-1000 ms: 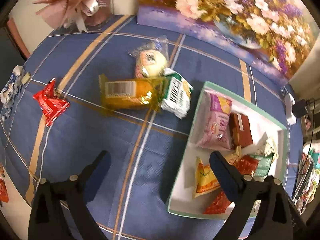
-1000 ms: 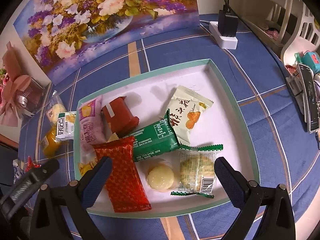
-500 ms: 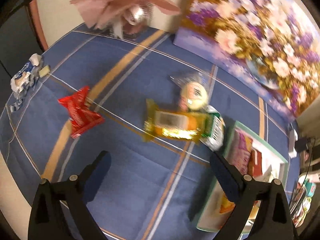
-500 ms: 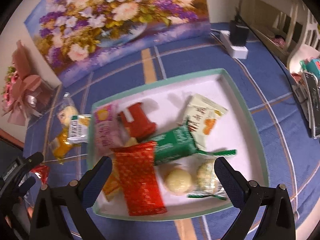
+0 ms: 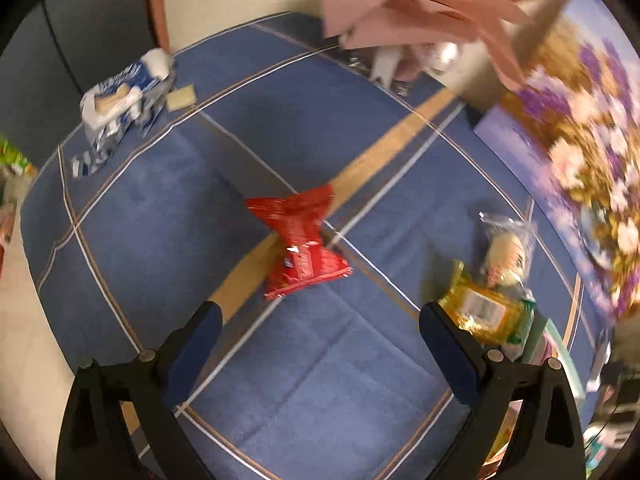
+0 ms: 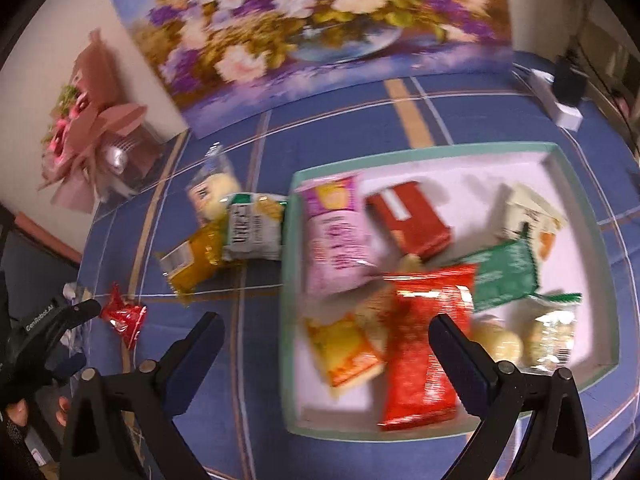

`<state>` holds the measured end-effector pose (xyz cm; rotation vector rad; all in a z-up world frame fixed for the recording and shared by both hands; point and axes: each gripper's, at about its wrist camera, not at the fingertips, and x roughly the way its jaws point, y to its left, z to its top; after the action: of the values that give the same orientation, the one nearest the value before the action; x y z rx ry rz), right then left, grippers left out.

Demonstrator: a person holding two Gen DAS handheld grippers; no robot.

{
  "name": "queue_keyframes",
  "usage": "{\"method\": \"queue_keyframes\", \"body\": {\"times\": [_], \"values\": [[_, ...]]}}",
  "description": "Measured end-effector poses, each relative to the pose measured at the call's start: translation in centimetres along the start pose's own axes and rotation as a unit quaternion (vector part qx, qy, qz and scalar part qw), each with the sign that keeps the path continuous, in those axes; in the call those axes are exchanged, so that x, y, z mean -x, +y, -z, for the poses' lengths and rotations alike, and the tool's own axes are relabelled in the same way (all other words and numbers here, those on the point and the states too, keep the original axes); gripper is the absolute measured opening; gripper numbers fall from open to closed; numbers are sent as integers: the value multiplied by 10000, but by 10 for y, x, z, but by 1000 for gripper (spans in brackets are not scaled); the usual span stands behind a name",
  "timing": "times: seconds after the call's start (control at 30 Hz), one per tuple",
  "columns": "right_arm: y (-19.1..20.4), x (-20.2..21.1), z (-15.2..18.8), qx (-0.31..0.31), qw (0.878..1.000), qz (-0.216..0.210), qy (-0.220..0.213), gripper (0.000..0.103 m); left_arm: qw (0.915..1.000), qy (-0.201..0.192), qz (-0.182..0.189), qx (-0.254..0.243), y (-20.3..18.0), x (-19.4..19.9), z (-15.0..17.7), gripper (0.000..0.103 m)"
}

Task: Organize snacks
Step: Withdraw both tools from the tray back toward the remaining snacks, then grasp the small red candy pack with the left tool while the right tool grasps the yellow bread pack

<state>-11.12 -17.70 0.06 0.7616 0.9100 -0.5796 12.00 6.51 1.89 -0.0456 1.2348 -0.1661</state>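
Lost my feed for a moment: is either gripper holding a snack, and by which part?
Nothing is held. Left gripper and right gripper are both open, empty.

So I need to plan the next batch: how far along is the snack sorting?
Mostly done: many packets already lie in the tray. Both jaws are open and empty. Left on the cloth: the red packet, yellow packet, white-green packet and round clear-wrapped snack.

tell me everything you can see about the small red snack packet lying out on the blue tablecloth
The small red snack packet is a shiny, crinkled foil wrapper, pinched in the middle like a bow, with flared crimped ends and small white print. It lies flat on the blue checked tablecloth, across a tan stripe, apart from the other snacks and outside the tray. Nothing grips it: the open left gripper points at it from just short. The right wrist view shows it too.
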Motion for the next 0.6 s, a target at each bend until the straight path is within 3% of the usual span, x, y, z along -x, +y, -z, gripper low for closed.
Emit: {"method": "queue_keyframes", "body": {"times": [0.3,0.6], "values": [[47,-22,-9,142,9995,-274,85,103,9999,126,18,-17,11,-24,-23,99],[98,-45,-22,769,9968,-202,66,103,9993,351,47,70,20,-47,-42,99]]}}
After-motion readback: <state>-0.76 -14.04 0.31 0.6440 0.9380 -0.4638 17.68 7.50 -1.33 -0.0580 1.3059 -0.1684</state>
